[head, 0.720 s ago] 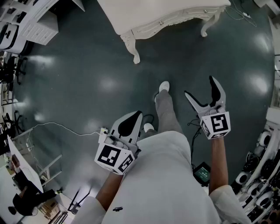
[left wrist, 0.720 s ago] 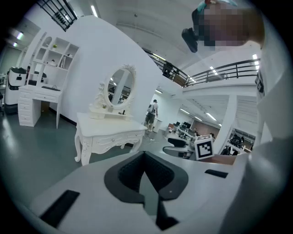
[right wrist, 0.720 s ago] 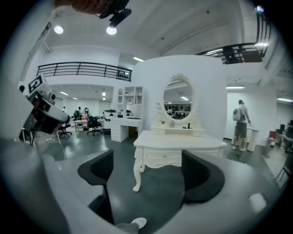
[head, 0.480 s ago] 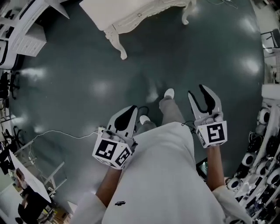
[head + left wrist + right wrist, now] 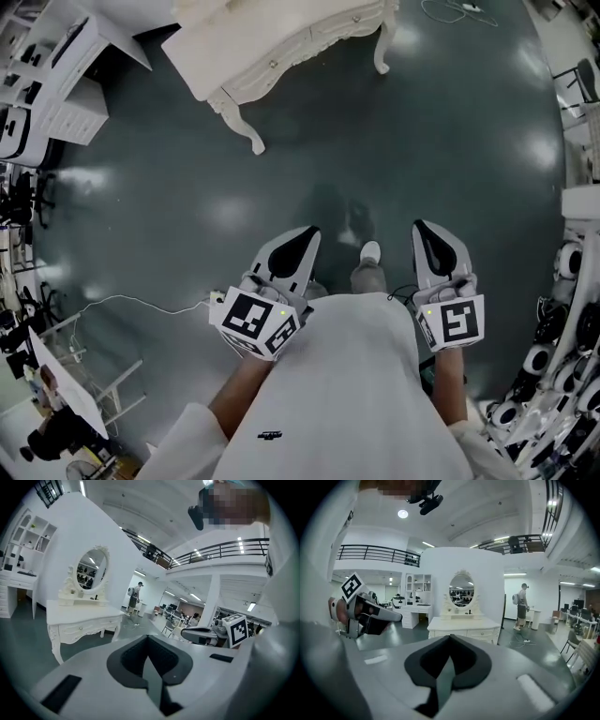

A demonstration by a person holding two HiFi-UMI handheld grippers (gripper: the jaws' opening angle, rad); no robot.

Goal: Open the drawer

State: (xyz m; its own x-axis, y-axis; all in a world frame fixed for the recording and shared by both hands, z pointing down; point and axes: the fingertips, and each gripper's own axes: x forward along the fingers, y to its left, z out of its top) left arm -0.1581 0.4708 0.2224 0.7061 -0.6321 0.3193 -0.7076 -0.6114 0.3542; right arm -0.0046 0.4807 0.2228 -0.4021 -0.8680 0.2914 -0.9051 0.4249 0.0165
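Observation:
A white dressing table (image 5: 281, 42) with an oval mirror (image 5: 461, 590) stands across the dark floor, well ahead of both grippers. Its front drawers (image 5: 309, 47) carry small knobs and look closed; they show again in the right gripper view (image 5: 480, 633) and the left gripper view (image 5: 86, 627). My left gripper (image 5: 307, 233) is held in front of the person's body, shut, with nothing in it. My right gripper (image 5: 423, 228) is level with it on the right, also shut and empty. Neither touches the table.
White desks and shelving (image 5: 56, 66) line the left side. A thin cable (image 5: 141, 298) runs over the floor at the left. Robot equipment (image 5: 567, 281) crowds the right edge. The person's shoe (image 5: 370, 251) shows between the grippers. A person with a backpack (image 5: 520, 599) stands right of the table.
The right gripper's jaws, wide apart at first, have closed. The head view has shifted so the dressing table sits further left and shows more, and both grippers now lie side by side.

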